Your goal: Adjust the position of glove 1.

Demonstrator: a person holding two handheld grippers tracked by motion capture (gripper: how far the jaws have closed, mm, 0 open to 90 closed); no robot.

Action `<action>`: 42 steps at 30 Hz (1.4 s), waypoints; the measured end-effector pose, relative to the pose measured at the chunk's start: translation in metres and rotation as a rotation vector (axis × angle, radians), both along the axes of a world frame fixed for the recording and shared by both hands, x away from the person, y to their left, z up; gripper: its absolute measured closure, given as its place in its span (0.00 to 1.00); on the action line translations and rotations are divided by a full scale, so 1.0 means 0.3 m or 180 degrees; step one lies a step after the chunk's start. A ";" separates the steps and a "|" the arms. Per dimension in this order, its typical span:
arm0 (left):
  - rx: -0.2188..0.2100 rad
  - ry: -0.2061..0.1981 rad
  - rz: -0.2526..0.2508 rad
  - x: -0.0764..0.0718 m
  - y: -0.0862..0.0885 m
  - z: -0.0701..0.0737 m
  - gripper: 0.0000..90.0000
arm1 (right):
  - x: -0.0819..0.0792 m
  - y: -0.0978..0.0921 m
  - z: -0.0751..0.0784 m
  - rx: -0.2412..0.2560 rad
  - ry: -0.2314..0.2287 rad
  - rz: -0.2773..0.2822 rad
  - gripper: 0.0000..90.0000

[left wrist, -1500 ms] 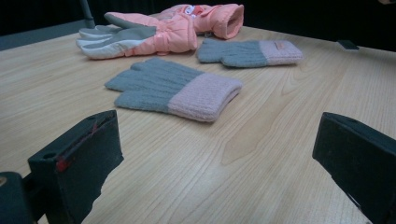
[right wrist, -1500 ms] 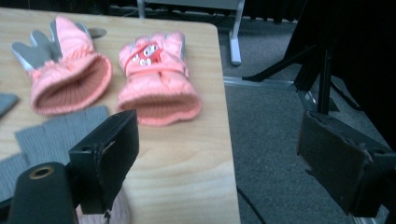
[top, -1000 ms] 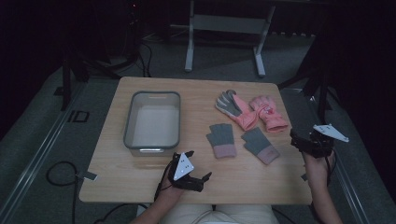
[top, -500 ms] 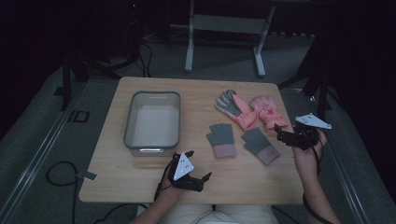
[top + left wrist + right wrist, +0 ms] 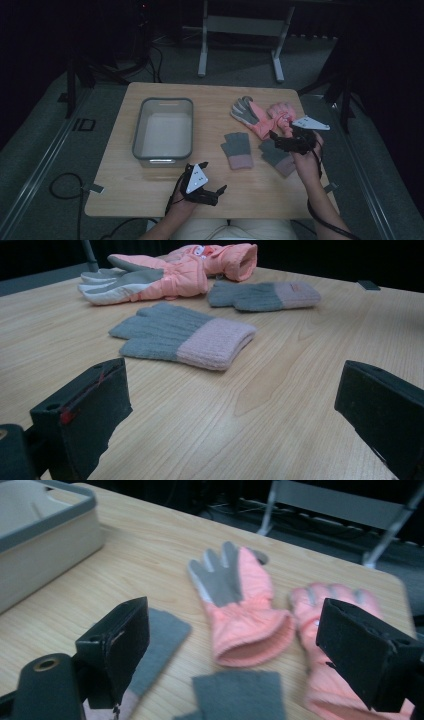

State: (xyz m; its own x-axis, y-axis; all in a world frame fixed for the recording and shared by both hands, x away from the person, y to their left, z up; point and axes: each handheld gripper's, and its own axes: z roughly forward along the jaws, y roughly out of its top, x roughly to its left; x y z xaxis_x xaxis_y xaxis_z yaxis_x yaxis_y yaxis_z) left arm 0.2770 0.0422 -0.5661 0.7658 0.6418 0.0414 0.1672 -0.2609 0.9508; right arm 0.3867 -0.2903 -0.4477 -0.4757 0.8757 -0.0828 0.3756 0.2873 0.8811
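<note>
Currently the right tool (image 5: 281, 141) hangs released, jaws wide apart, above the right grey glove (image 5: 276, 156) and just near of the two pink gloves (image 5: 260, 117), with nothing between its jaws. The left tool (image 5: 212, 194) rests at the near edge of the counter (image 5: 150, 185), likewise released and empty, facing the left grey glove (image 5: 185, 335), which lies flat and well apart from it. A grey bin (image 5: 164, 131) stands left of the gloves.
</note>
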 end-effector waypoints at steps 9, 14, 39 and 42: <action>0.0000 -0.0003 -0.0015 0.000 0.001 0.000 0.01 | 0.055 0.102 -0.068 0.0171 0.0216 0.0122 0.14; -0.0007 0.0005 -0.0021 0.001 0.001 0.000 0.01 | 0.075 0.148 -0.111 0.0253 0.0408 0.0260 0.14; -0.0016 0.0013 -0.0029 0.000 0.001 0.000 0.01 | 0.208 0.321 -0.320 -0.0361 0.0976 0.0670 0.68; -0.0013 0.0006 -0.0030 0.000 0.001 0.000 0.01 | 0.216 0.326 -0.334 -0.0434 0.1021 0.0634 0.70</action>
State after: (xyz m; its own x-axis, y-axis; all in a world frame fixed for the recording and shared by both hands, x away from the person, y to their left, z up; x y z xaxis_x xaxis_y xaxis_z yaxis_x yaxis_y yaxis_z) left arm 0.2770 0.0426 -0.5661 0.7718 0.6347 0.0372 0.1667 -0.2585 0.9515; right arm 0.4516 -0.1926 -0.5479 -0.6556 0.7551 -0.0116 0.5506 0.4885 0.6769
